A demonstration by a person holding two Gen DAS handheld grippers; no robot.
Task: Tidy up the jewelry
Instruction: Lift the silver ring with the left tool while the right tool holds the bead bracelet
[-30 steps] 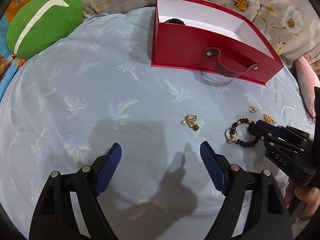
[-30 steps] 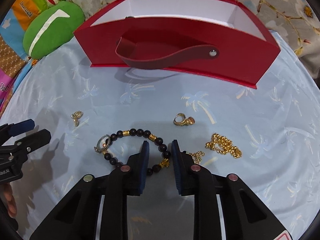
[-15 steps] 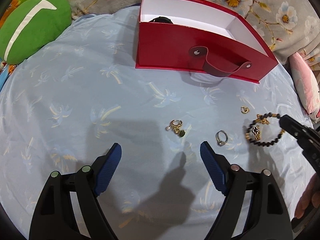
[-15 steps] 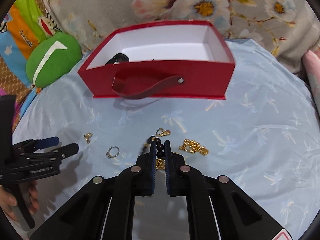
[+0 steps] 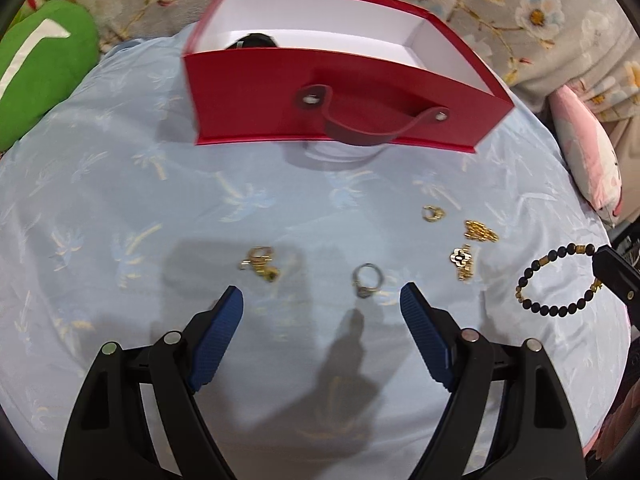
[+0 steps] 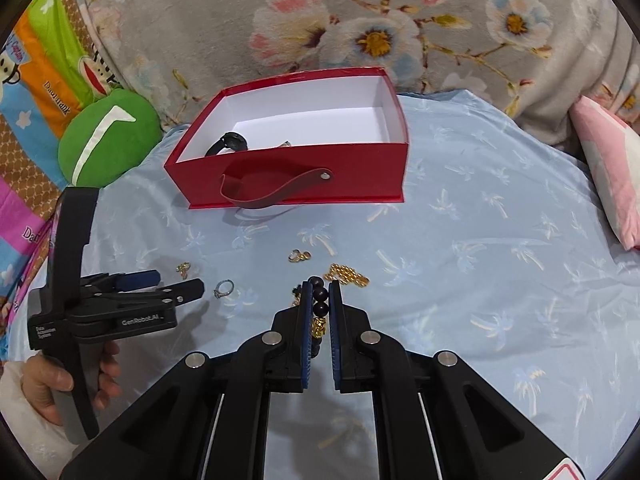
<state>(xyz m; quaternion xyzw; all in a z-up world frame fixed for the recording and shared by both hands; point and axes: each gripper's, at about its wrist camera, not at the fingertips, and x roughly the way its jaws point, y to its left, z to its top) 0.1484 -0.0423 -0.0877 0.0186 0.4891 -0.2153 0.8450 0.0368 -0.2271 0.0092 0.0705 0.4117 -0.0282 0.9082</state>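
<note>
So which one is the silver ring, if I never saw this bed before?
Find the big red box on the blue palm-tree sheet, then look at the loose jewelry lying in front of it. The silver ring lies just beyond the open left gripper. It is the only silvery grey piece; its neighbours are gold.

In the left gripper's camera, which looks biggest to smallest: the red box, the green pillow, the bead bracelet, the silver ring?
1. red box
2. green pillow, though the picture edge cuts it off
3. bead bracelet, hanging from the right gripper, so nearer the camera
4. silver ring

Black watch [image 5: 256,41] half behind box wall [image 5: 320,92]
</note>
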